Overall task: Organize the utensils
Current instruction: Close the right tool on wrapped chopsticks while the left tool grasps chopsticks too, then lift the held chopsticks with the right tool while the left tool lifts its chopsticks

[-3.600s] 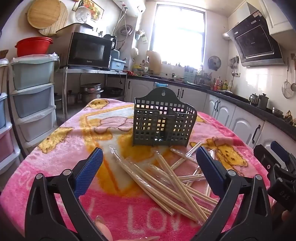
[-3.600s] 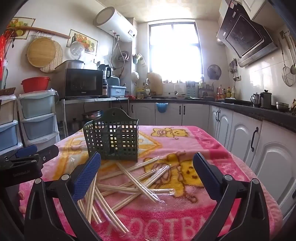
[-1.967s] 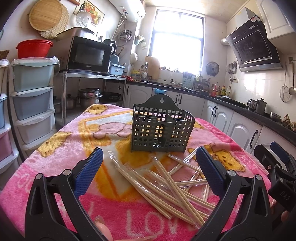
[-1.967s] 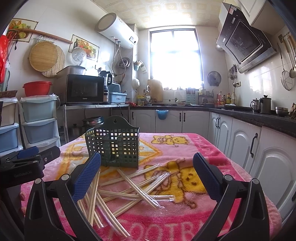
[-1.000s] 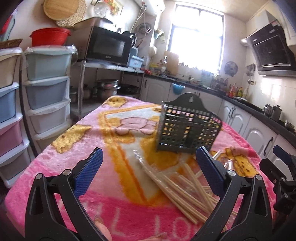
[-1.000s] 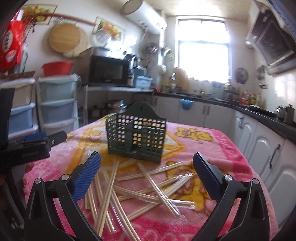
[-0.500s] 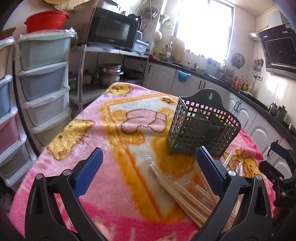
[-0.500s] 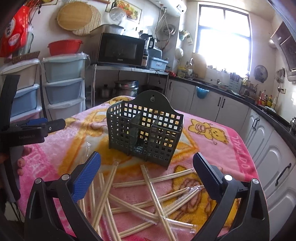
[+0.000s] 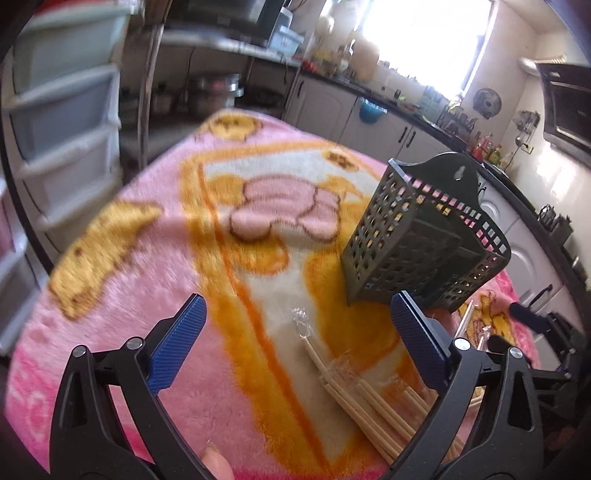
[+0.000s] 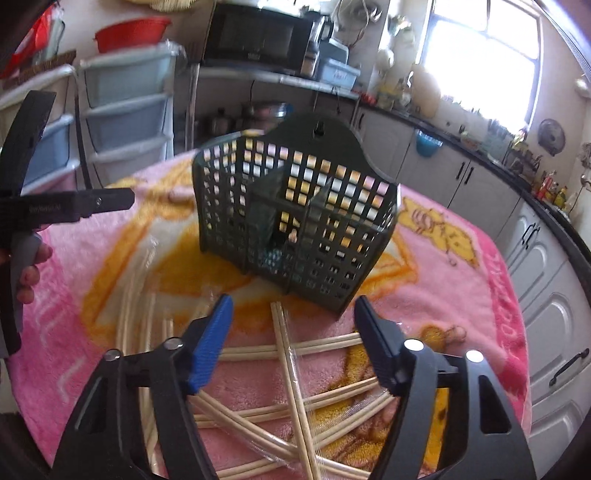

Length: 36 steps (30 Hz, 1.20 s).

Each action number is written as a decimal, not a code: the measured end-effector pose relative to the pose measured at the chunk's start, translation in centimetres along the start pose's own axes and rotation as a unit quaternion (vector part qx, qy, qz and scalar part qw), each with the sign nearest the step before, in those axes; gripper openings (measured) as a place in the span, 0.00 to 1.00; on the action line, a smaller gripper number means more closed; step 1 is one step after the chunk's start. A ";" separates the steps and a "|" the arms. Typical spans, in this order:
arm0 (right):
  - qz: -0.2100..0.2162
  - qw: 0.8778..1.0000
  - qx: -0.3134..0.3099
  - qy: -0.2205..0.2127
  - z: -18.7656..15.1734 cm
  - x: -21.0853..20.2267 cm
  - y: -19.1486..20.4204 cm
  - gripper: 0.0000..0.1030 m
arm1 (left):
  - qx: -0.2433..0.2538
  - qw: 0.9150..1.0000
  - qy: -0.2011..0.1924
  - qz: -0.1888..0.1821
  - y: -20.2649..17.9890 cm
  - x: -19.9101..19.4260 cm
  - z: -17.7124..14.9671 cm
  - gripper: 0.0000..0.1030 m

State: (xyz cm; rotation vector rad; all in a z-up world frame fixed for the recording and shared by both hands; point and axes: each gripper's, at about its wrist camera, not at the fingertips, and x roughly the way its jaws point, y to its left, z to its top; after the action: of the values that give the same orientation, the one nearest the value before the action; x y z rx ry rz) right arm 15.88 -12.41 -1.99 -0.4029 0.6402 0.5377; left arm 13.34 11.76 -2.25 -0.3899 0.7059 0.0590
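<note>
A dark green slotted utensil basket [image 10: 295,221] stands upright on the pink blanket [image 10: 461,266]; in the left wrist view the basket [image 9: 424,243] sits at right. Several pairs of wrapped wooden chopsticks [image 10: 291,373] lie crossed in front of it. My right gripper [image 10: 293,314] hangs over one pair that points at the basket; its jaws are closing, with the pair below the gap and the pads clear of it. My left gripper [image 9: 295,317] is open above the blanket, a chopstick bundle [image 9: 354,391] just inside its right finger [image 9: 417,339].
Stacked plastic drawers [image 10: 125,107] and a metal shelf with a microwave [image 10: 258,33] stand beyond the table's far left. White cabinets [image 10: 546,280] run along the right. The left hand-held gripper [image 10: 55,210] shows at the left edge of the right wrist view.
Both grippers moved forward and tilted down toward the table. The right gripper's jaws have narrowed over the chopsticks. The basket now looms larger in both views.
</note>
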 end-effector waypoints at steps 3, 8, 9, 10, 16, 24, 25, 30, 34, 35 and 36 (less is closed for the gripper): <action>0.008 1.000 -0.009 0.014 0.2 1.5 0.0 0.54 | -0.010 1.000 0.021 -0.009 0.6 1.2 0.2 0.78; 0.025 0.999 -0.007 0.047 0.6 4.1 -0.2 0.51 | -0.043 0.996 0.069 -0.042 1.7 3.2 0.3 0.64; 0.028 0.998 -0.007 0.050 0.7 4.3 -0.2 0.50 | -0.046 0.995 0.076 -0.048 1.8 3.5 0.2 0.62; 0.028 0.998 -0.007 0.055 0.7 4.6 -0.2 0.50 | -0.049 0.994 0.082 -0.051 1.8 3.8 0.1 0.61; 0.048 0.995 0.003 0.086 0.7 6.4 -0.3 0.49 | -0.066 0.988 0.111 -0.086 1.7 5.5 -0.6 0.58; 0.066 0.990 0.028 0.118 0.7 8.3 -1.0 0.39 | -0.043 0.990 0.115 -0.067 1.3 6.4 -0.4 0.33; 0.070 0.990 0.031 0.120 0.6 8.4 -1.0 0.36 | -0.039 0.991 0.115 -0.064 1.3 6.4 -0.4 0.28; 0.085 0.988 0.041 0.124 0.2 8.8 -1.1 0.16 | -0.032 0.991 0.117 -0.049 2.0 6.6 -0.4 0.08; 0.091 0.988 0.040 0.114 0.4 8.2 -0.8 0.12 | -0.023 0.992 0.110 -0.052 2.4 6.2 -0.4 0.01; 0.093 0.988 0.041 0.112 0.6 8.1 -0.4 0.12 | -0.020 0.993 0.106 -0.051 2.4 5.9 -0.4 0.01; 0.096 0.989 0.041 0.108 0.7 7.8 -0.4 0.11 | -0.016 0.994 0.099 -0.050 2.4 5.6 -0.3 0.01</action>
State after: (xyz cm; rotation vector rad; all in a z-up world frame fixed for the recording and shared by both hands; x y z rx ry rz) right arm 21.70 -9.70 -6.56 -0.3261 0.9135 0.6539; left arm 16.99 13.50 -6.81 -0.4665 0.8813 -0.0648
